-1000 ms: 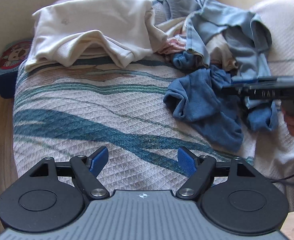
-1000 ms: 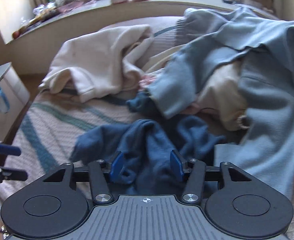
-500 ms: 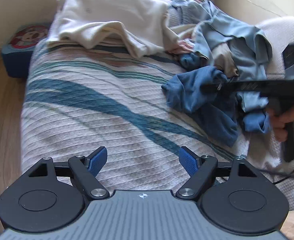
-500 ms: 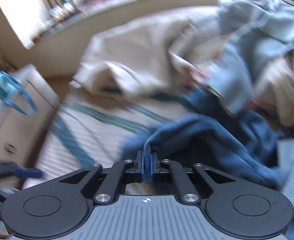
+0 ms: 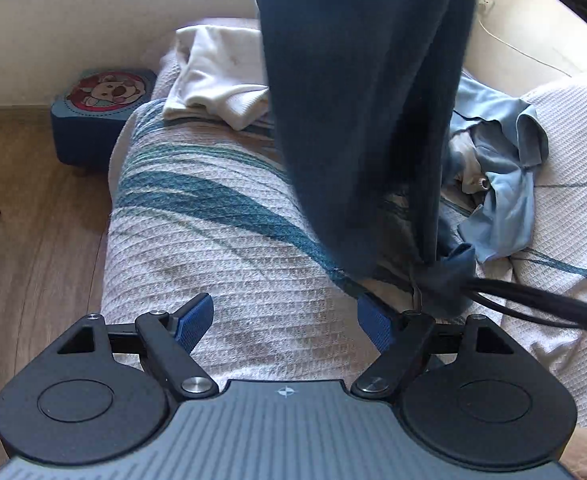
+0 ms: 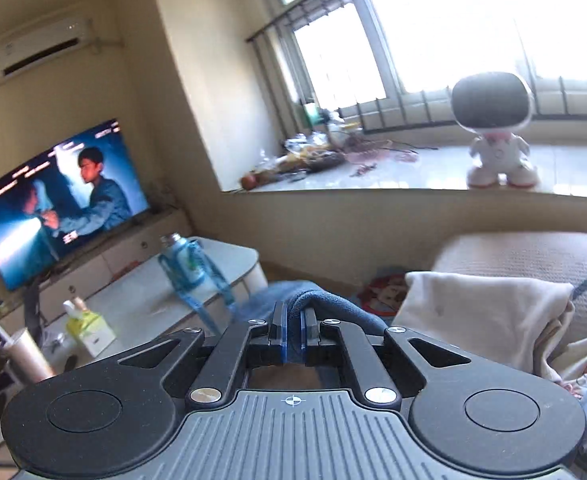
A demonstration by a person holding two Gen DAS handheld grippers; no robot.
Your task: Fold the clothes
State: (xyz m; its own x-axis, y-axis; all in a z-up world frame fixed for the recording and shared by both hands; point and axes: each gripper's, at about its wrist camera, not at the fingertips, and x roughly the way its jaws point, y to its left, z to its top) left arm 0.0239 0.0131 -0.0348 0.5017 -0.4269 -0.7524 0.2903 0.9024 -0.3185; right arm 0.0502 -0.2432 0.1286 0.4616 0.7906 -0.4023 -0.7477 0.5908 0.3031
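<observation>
A dark blue garment [image 5: 365, 112] hangs from above, its lower end touching the striped bed cover [image 5: 213, 240]. My right gripper [image 6: 292, 336] is shut on a fold of that dark blue garment [image 6: 321, 300] and holds it high. My left gripper [image 5: 285, 320] is open and empty, low over the bed cover, just in front of the hanging cloth. A cream garment [image 5: 217, 76] lies at the far end of the bed. A light blue garment [image 5: 505, 184] lies crumpled to the right.
A blue stool with a cartoon top [image 5: 101, 108] stands on the wood floor left of the bed. In the right wrist view there are a television [image 6: 57, 200], a low white table with a bottle [image 6: 181, 268], and a toy robot [image 6: 493, 132] on the window sill.
My right gripper closed on the dark blue garment and lifted it high off the bed, so it now hangs in front of my left gripper. My left gripper stayed open.
</observation>
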